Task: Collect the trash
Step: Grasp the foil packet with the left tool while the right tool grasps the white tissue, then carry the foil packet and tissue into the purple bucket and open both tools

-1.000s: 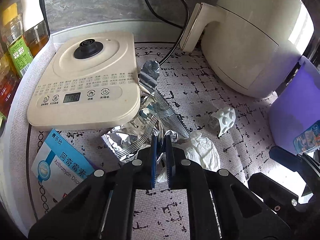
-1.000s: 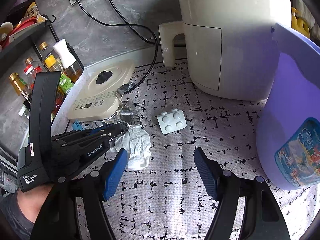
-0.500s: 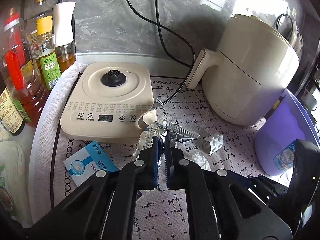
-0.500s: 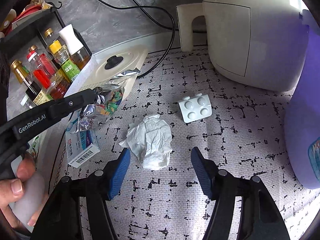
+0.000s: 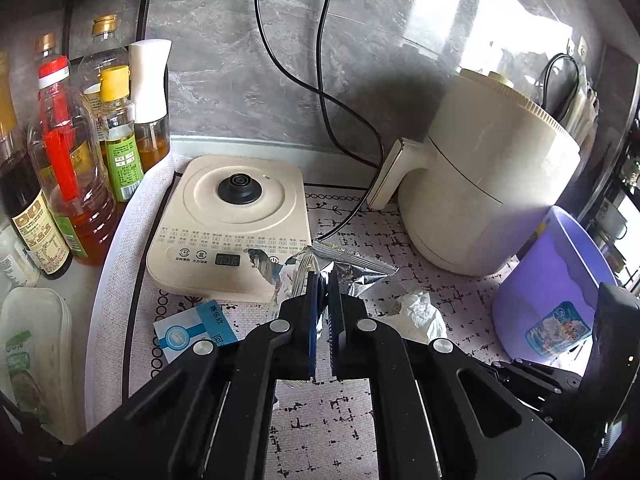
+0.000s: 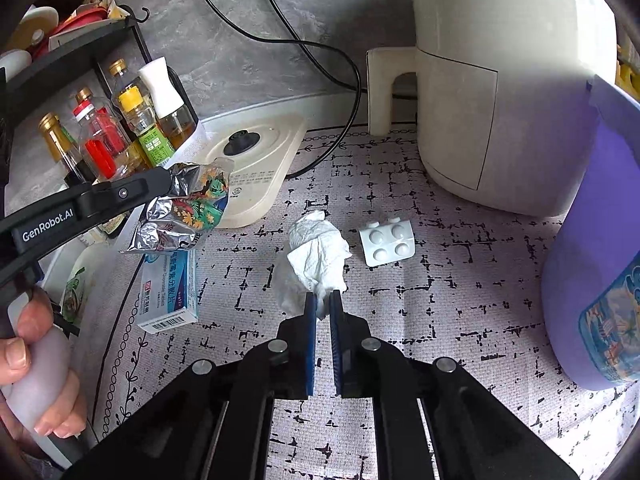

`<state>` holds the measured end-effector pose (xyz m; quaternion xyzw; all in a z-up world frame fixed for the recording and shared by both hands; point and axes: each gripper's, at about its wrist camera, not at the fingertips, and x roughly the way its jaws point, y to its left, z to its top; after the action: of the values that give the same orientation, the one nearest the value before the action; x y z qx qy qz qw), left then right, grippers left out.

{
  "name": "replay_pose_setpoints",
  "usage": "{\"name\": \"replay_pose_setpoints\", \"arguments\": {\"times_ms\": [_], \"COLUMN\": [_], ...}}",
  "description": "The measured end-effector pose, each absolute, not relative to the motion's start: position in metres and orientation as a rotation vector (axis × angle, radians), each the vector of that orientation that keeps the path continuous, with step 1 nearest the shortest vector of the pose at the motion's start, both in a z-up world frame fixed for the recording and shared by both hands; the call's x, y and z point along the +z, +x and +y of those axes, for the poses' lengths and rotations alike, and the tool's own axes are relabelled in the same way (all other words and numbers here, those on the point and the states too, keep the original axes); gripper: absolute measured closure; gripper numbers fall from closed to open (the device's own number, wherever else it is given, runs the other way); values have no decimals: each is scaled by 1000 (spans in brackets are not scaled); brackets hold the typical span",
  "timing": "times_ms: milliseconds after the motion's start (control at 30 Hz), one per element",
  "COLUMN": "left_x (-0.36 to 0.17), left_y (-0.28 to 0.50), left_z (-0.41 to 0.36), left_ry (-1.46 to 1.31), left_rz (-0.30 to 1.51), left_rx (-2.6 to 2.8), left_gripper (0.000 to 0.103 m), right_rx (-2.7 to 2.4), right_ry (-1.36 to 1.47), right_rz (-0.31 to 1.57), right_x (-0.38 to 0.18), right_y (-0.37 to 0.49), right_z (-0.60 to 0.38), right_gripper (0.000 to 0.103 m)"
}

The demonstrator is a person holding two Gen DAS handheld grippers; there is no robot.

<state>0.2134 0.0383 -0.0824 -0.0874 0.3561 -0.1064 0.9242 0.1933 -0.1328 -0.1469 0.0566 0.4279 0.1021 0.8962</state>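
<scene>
The crumpled white tissue (image 6: 316,256), just pinched by the closing right gripper (image 6: 323,300), should be lifted straight into the purple plastic bin (image 6: 592,248); the crinkled silver foil wrapper (image 6: 180,208) is clamped in the left gripper (image 5: 323,284).

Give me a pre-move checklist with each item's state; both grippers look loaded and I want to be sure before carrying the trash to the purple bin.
1. Left gripper shut on the foil snack wrapper: ok, wrapper hangs clear of the mat.
2. Right gripper shut on the crumpled tissue: ok; its jaws have just closed on the near edge.
3. Tissue lifted off the mat: not ok, most of it looks to rest on the mat.
4. Purple bin open and unobstructed: ok.
5. Blister pack collected: not ok, lies on the mat.
6. Medicine box collected: not ok, lies on the mat.
</scene>
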Motion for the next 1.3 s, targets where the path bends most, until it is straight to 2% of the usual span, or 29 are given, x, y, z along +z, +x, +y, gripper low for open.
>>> {"name": "replay_pose_setpoints", "arguments": {"times_ms": [533, 1167, 1267, 1300], "left_x": [-21, 15, 18, 19], "left_y": [196, 187, 185, 183], "left_z": [-9, -117, -135, -141], "left_ry": [-177, -128, -115, -112], "left_rz": [596, 525, 522, 522], "left_rx": [-276, -483, -524, -536], "left_gripper": [98, 98, 98, 98], "right_rx": [187, -13, -83, -109], "right_ry": [126, 172, 185, 191], "right_rz": [693, 591, 588, 592], "right_x": [-44, 0, 3, 3], "right_y": [159, 118, 111, 109], "right_z": [-183, -283, -302, -308], "right_gripper": [95, 95, 92, 85]}}
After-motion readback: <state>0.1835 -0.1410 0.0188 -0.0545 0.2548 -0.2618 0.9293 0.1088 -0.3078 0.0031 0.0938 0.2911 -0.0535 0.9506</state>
